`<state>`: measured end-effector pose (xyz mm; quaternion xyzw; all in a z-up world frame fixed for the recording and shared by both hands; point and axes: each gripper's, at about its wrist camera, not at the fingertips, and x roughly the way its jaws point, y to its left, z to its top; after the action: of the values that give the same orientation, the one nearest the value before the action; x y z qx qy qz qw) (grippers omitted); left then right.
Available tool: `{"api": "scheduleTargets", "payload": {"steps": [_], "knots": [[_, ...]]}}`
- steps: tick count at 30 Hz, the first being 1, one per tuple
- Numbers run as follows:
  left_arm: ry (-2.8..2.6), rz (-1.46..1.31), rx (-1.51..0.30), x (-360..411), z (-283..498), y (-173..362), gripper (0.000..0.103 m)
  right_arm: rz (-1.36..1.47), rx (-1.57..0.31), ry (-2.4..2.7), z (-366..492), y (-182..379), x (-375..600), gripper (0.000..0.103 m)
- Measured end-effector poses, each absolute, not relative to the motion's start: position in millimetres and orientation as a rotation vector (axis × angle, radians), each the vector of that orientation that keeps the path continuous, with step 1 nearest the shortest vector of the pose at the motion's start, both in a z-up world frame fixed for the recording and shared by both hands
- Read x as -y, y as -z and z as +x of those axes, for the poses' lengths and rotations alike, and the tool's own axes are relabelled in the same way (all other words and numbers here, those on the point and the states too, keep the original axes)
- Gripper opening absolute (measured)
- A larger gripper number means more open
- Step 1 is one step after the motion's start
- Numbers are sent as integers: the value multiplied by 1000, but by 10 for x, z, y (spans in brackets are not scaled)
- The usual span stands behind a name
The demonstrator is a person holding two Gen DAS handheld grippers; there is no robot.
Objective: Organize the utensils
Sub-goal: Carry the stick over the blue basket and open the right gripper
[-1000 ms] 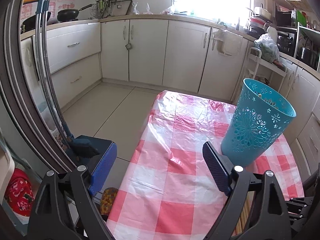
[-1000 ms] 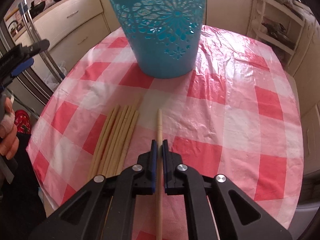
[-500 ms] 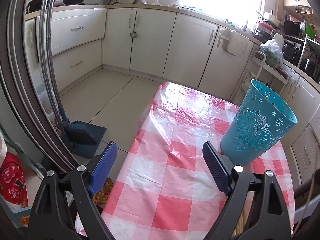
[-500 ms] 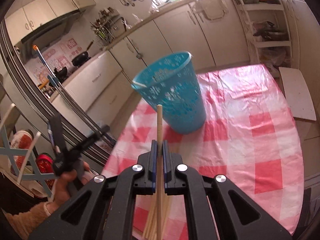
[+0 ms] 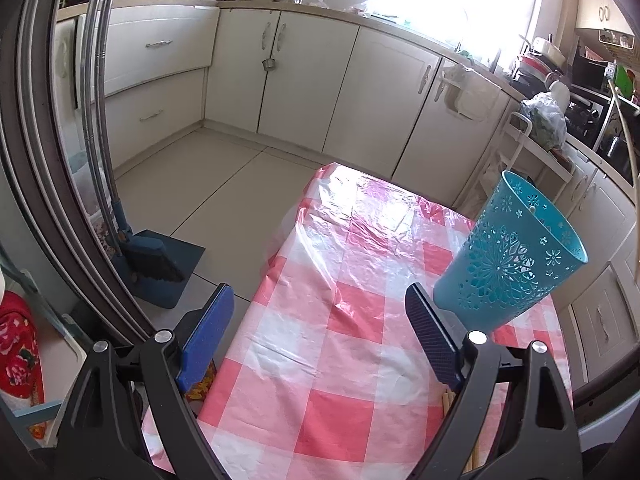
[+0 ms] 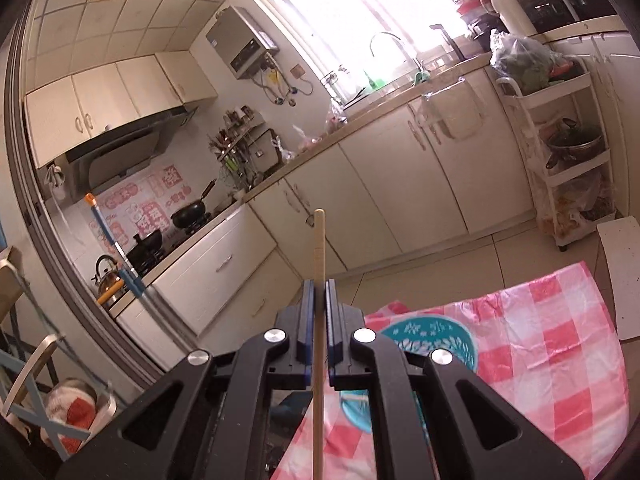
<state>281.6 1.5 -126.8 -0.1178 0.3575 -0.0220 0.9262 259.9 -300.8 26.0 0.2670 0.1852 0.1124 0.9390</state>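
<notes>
My right gripper (image 6: pixel 319 292) is shut on a wooden chopstick (image 6: pixel 319 240) and holds it high above the table, tip up. The turquoise cut-out holder (image 6: pixel 430 338) sits just below and behind the jaws, its open mouth partly hidden by them. In the left wrist view the holder (image 5: pixel 512 256) stands upright on the checked tablecloth (image 5: pixel 332 320) to the right. My left gripper (image 5: pixel 320 328) is open and empty above the table's near left edge. Ends of more chopsticks (image 5: pixel 448 400) lie by its right finger.
White kitchen cabinets (image 5: pixel 304 72) line the far wall. A broom and dustpan (image 5: pixel 156 264) stand on the floor left of the table. A white shelf rack (image 6: pixel 568 152) with pots stands at the right.
My right gripper has lifted the chopstick off the table, risen and tilted up until the holder lies below it. My left gripper has risen a little and stayed open.
</notes>
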Motion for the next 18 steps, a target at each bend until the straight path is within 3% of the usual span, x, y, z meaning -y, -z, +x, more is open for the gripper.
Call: {"api": "scheduleTargets", "payload": {"steps": [5,18], "knots": [[44,-236,-729,17,2856,1261,83,468,-289,-61,2862,-206,3047,6],[48,-247,-720,11,2826,1250,84,343,-422,58,2835,470,3043,7]]}}
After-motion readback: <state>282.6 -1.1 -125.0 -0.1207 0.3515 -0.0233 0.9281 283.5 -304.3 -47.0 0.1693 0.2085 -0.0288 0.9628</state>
